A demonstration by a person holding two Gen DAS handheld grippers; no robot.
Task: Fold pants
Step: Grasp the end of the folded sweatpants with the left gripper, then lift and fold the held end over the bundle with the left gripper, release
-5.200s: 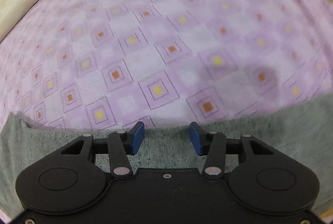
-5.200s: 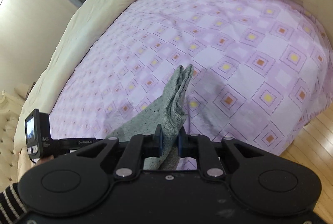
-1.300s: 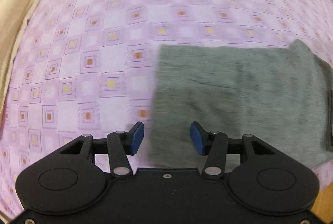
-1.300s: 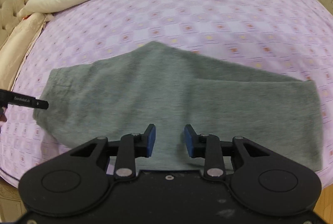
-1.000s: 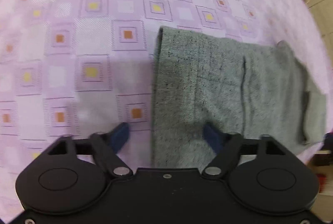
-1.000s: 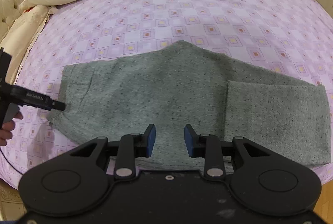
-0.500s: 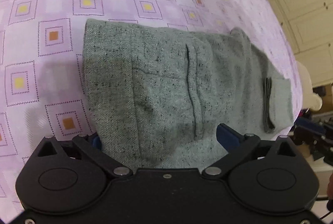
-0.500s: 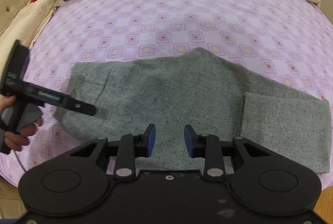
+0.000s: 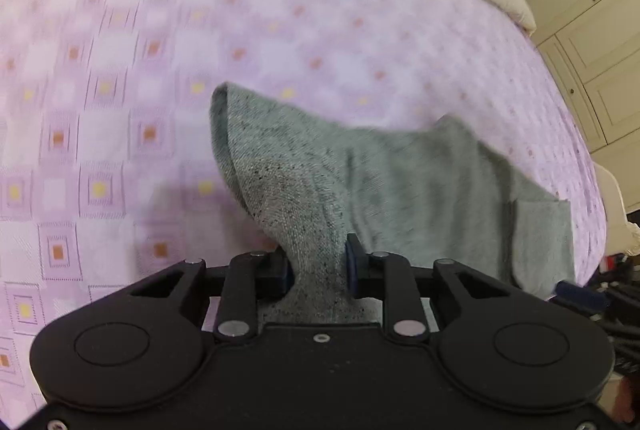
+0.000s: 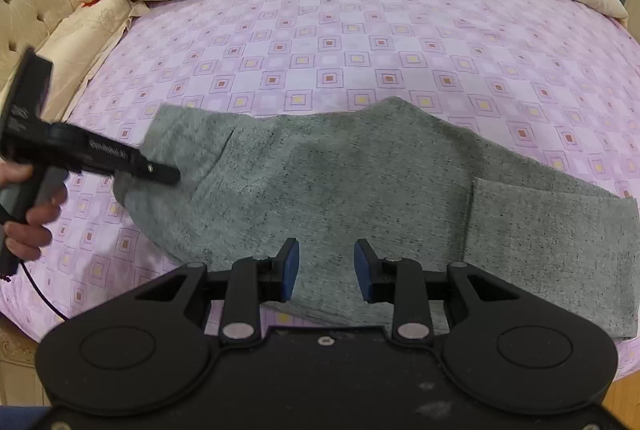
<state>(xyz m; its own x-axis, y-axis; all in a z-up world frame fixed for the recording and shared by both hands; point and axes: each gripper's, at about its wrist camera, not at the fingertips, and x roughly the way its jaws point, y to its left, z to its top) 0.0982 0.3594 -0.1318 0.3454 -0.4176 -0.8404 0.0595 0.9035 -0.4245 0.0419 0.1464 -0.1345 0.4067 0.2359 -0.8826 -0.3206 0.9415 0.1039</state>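
Grey pants (image 10: 360, 190) lie across the purple bed sheet (image 10: 320, 42), and the left gripper (image 9: 318, 268), wide open a moment ago, is closing on one end and lifting it to fold, while the right gripper (image 10: 326, 270) waits above, half open and empty.

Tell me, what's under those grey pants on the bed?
The grey pants lie on the purple checked sheet, which shows all round them. Anything directly beneath the fabric is covered.
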